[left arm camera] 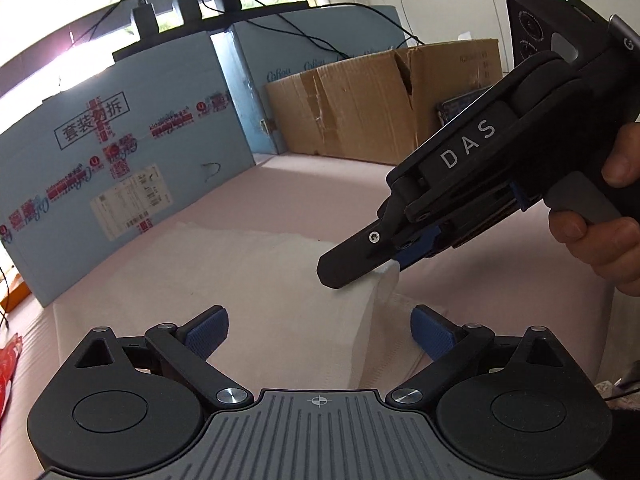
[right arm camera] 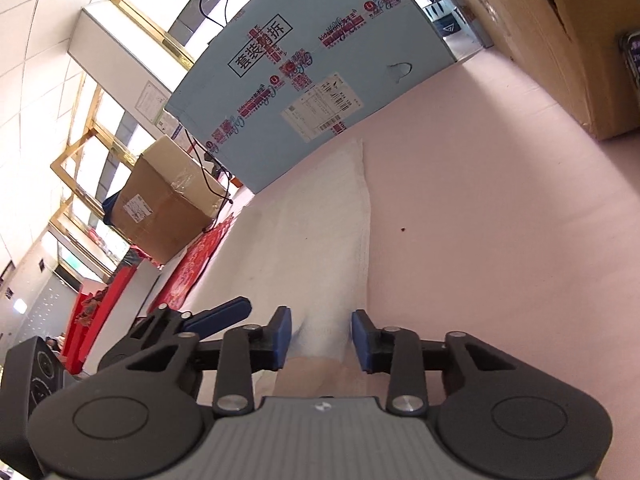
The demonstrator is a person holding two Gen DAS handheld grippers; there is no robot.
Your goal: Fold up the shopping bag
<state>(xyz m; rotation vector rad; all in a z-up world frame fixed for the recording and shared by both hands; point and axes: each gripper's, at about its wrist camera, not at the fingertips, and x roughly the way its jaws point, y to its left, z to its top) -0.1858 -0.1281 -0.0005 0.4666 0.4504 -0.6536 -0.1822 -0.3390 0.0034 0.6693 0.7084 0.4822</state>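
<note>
A white shopping bag [left arm camera: 240, 272] lies flat on the pink table [left arm camera: 320, 192], long and narrow in the right wrist view [right arm camera: 320, 220]. My right gripper [left arm camera: 376, 276] comes in from the upper right and is shut on the bag's near corner, which rises in a small ridge to its tips. In its own view the fabric sits bunched between the blue pads [right arm camera: 282, 340] of the right gripper [right arm camera: 322, 340]. My left gripper [left arm camera: 320, 332] hangs wide open just above the bag, nothing between its fingers; one of its blue fingers [right arm camera: 224, 314] shows beside the right gripper.
A tall light-blue carton [left arm camera: 120, 152] walls off the table's left side. A torn brown cardboard box [left arm camera: 360, 100] stands at the back. A person's hand [left arm camera: 600, 248] grips the right handle. Red printed sheets [right arm camera: 200, 264] lie past the bag's far side.
</note>
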